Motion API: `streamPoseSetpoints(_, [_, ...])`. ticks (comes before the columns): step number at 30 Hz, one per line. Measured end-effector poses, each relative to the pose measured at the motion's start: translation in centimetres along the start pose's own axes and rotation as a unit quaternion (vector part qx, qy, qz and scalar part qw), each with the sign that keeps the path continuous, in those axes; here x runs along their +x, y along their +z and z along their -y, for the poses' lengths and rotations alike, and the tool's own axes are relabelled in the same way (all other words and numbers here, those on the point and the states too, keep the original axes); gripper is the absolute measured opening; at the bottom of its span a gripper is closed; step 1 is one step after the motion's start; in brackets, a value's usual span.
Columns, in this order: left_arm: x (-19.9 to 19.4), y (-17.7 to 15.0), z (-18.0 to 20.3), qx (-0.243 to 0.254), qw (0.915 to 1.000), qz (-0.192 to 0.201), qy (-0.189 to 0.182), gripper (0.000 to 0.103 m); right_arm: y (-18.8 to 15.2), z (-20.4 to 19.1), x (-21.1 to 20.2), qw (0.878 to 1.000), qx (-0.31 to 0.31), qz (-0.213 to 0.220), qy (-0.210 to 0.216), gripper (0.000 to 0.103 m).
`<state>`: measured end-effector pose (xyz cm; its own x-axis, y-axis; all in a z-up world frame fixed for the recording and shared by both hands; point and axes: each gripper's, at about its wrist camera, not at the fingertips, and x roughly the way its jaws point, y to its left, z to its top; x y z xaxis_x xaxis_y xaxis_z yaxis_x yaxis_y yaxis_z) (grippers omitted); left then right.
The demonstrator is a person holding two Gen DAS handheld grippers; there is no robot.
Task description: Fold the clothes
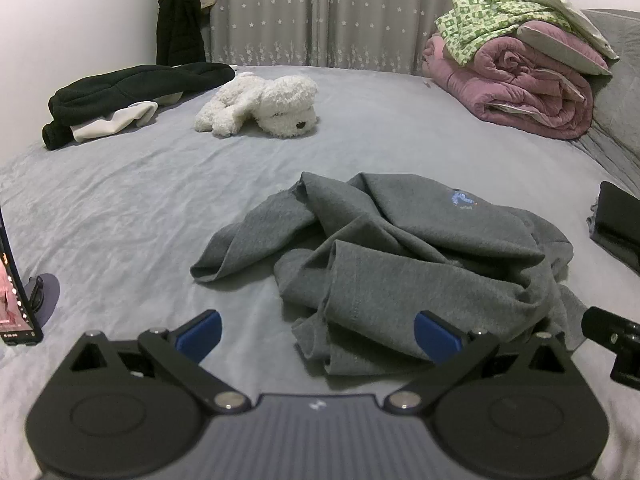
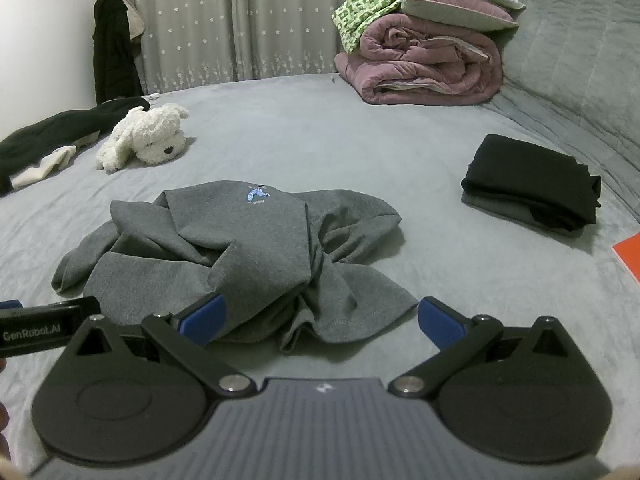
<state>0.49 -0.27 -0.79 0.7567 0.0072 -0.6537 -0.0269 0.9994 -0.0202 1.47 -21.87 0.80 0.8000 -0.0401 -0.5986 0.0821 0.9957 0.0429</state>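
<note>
A crumpled grey sweatshirt (image 1: 392, 264) (image 2: 240, 256) with a small blue chest logo lies in a heap on the grey bed sheet (image 1: 120, 208) (image 2: 460, 288). My left gripper (image 1: 318, 336) is open just short of the heap's near left edge, with its right blue pad over a fold. My right gripper (image 2: 320, 318) is open too, straddling the heap's near hem without holding it. At the left edge of the right wrist view, part of the left gripper (image 2: 44, 326) shows. A piece of the right gripper (image 1: 616, 344) shows at the right edge of the left wrist view.
A white plush dog (image 1: 260, 106) (image 2: 146, 138) and dark clothes (image 1: 132, 92) (image 2: 52, 130) lie far left. Rolled pink quilts (image 1: 516, 80) (image 2: 424, 56) stand at the back right. Folded black garments (image 2: 532, 184) lie to the right, with an orange item (image 2: 628, 256) beyond. A phone (image 1: 16, 288) is at left.
</note>
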Motion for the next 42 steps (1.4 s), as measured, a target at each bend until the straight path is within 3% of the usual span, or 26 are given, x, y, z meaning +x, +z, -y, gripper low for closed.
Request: streamPoseSetpoints(42, [1.6,-0.5,-0.2,0.007,0.9997,-0.012,0.02,0.103,-0.4,0.9,1.1,1.0,0.011,-0.011,0.005,0.103])
